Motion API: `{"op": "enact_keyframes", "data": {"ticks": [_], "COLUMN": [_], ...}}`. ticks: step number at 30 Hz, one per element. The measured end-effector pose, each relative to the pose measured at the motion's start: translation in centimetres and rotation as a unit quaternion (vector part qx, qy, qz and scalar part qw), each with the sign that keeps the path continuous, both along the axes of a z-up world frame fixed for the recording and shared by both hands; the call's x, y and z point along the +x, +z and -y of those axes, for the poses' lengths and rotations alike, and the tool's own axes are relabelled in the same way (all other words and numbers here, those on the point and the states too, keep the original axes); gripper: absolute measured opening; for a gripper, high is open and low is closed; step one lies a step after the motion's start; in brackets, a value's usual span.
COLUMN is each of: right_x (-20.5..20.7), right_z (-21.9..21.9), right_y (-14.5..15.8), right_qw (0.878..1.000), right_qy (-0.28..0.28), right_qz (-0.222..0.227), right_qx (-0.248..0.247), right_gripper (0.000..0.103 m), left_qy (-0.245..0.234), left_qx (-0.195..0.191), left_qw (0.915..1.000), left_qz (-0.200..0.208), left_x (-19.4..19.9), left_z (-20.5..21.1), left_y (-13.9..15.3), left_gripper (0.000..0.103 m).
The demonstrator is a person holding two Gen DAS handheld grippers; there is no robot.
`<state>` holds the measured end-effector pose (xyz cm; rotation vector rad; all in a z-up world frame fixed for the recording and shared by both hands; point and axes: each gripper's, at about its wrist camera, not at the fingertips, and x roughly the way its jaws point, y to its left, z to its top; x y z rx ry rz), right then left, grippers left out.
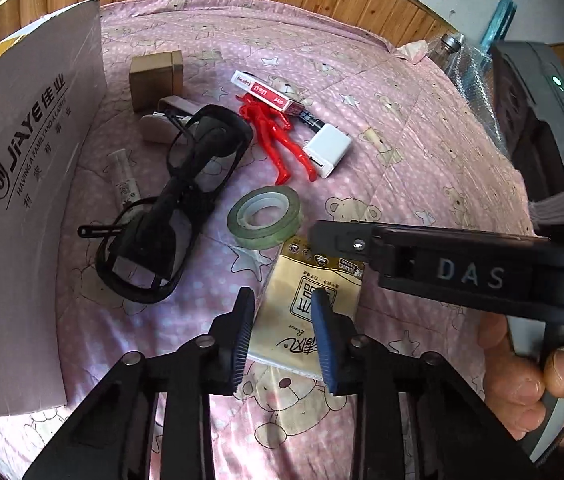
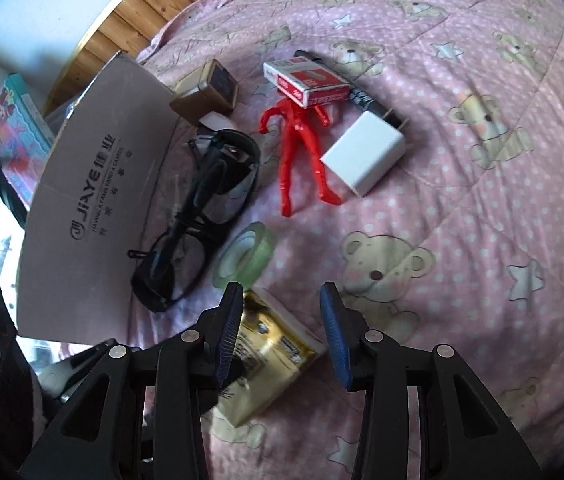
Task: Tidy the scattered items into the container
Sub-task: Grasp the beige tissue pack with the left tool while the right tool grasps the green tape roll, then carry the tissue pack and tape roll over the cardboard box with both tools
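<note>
**Both grippers open above a gold tissue pack on the pink bedspread**

While you hold your left gripper (image 1: 284,334) low in the centre of the left wrist view, its two blue-padded fingers stand apart with nothing between them, poised over a gold tissue pack (image 1: 306,304) lying on the pink bear-print bedspread (image 1: 422,152). Just above the pack, a roll of clear tape (image 1: 263,216) lies flat. Left of centre lie black glasses (image 1: 173,208), stacked in a tangle so that their count cannot be told, with a small clear tube (image 1: 125,180) beside them. Higher up sit a small brown box (image 1: 155,80), a red toy figure (image 1: 282,140), a red and white staple box (image 1: 267,94) and a white charger plug (image 1: 328,148). A grey cardboard box (image 1: 21,200), printed JIAYE, fills the left side of the frame. At right, your right gripper's body, marked DAS, reaches in, with your hand (image 1: 522,384) at the lower right.

Seen from the right wrist view, your right gripper (image 2: 282,332) is also spread wide and empty, at bottom centre. The tissue pack (image 2: 265,356) lies beneath and behind its left finger; whether they touch cannot be told. The tape roll (image 2: 245,256) sits just above. The glasses (image 2: 201,216) run along the cardboard box (image 2: 93,208) at left. The red figure (image 2: 302,148), staple box (image 2: 306,80) and charger (image 2: 366,156) occupy the upper centre, a black marker (image 2: 366,100) lying behind the staple box.
</note>
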<state>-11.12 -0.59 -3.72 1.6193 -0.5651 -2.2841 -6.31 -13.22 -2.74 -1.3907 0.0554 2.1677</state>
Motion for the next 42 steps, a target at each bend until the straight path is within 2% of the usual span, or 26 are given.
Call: {"op": "enact_keyframes", "data": {"ticks": [3, 6, 9, 13, 14, 15, 16, 19, 23, 26, 28, 30, 31, 32, 33, 34, 36, 42], "right_x": [-1.1, -2.0, -2.3, -2.9, -3.2, -3.3, -3.5, -3.0, -1.7, -0.3, 0.5, 1.7, 2.1, 2.9, 3.2, 3.7, 4.2, 5.7], "right_z": [0.8, 1.5, 1.0, 0.6, 0.5, 0.4, 0.4, -0.2, -1.8, -3.3, -4.0, -5.1, -5.5, -6.2, -6.4, -6.8, -7.2, -7.8], "right_y": [-0.9, -1.3, -1.4, -1.9, -2.3, -2.5, -2.5, -2.0, -0.4, 0.4, 0.6, 1.0, 0.9, 0.8, 0.7, 0.7, 1.0, 2.3], "right_qw": [0.999, 0.998, 0.995, 0.993, 0.993, 0.993, 0.994, 0.995, 0.996, 0.996, 0.996, 0.996, 0.996, 0.995, 0.995, 0.995, 0.995, 0.994], "right_qy": [0.011, 0.011, -0.007, -0.029, -0.03, -0.029, -0.026, -0.025, -0.037, -0.053, -0.063, -0.07, -0.076, -0.081, -0.083, -0.088, -0.092, -0.095], "right_qz": [0.012, 0.015, 0.028, 0.036, 0.044, 0.044, 0.045, 0.033, 0.006, -0.008, -0.014, -0.018, -0.019, -0.02, -0.02, -0.022, -0.028, -0.05], "right_qx": [-0.05, -0.056, -0.095, -0.109, -0.11, -0.11, -0.093, -0.09, -0.081, -0.066, -0.06, -0.056, -0.052, -0.048, -0.046, -0.044, -0.038, -0.034], "right_gripper": [0.045, 0.043, 0.045, 0.045, 0.045, 0.034, 0.015, 0.014, 0.014, 0.014, 0.014, 0.014, 0.014, 0.014, 0.014, 0.014, 0.014, 0.014], "left_qy": [-0.007, -0.017, -0.025, -0.033, -0.035, -0.035, -0.028, -0.029, -0.031, -0.038, -0.047, -0.058, -0.061, -0.061, -0.061, -0.059, -0.046, -0.048], "left_qx": [0.003, 0.012, 0.016, 0.016, 0.012, 0.013, 0.019, 0.04, 0.04, 0.031, 0.015, 0.014, 0.005, -0.007, -0.017, -0.019, -0.006, -0.009], "left_qw": [1.0, 0.9998, 0.9995, 0.9993, 0.9993, 0.9993, 0.9994, 0.9984, 0.9985, 0.9988, 0.9988, 0.9982, 0.998, 0.9979, 0.9979, 0.998, 0.9989, 0.9986], "left_qz": [-0.002, 0.003, 0.008, 0.005, 0.005, 0.006, 0.008, 0.028, 0.021, 0.006, -0.006, -0.012, -0.017, -0.021, -0.018, -0.01, -0.003, -0.02], "left_x": [0.0, 0.1, 0.3, 0.7, 0.7, 0.7, 0.6, 0.4, 0.6, 1.1, 1.6, 1.8, 2.2, 2.3, 2.2, 2.0, 1.8, 2.9], "left_z": [-0.1, 0.0, -0.2, -0.4, -0.5, -0.7, -0.5, -0.3, -0.4, -1.1, -2.0, -2.4, -2.7, -3.2, -3.7, -3.9, -3.9, -3.7], "left_y": [0.1, -0.1, -0.2, -0.2, -0.4, -0.6, -0.7, -1.1, -0.5, 0.1, 0.4, 0.5, 0.3, 0.0, -0.3, -0.8, -1.2, -0.3], "left_gripper": [0.028, 0.031, 0.04, 0.044, 0.05, 0.051, 0.051, 0.049, 0.04, 0.04, 0.048, 0.069, 0.071, 0.07, 0.055, 0.053, 0.05, 0.048]}}
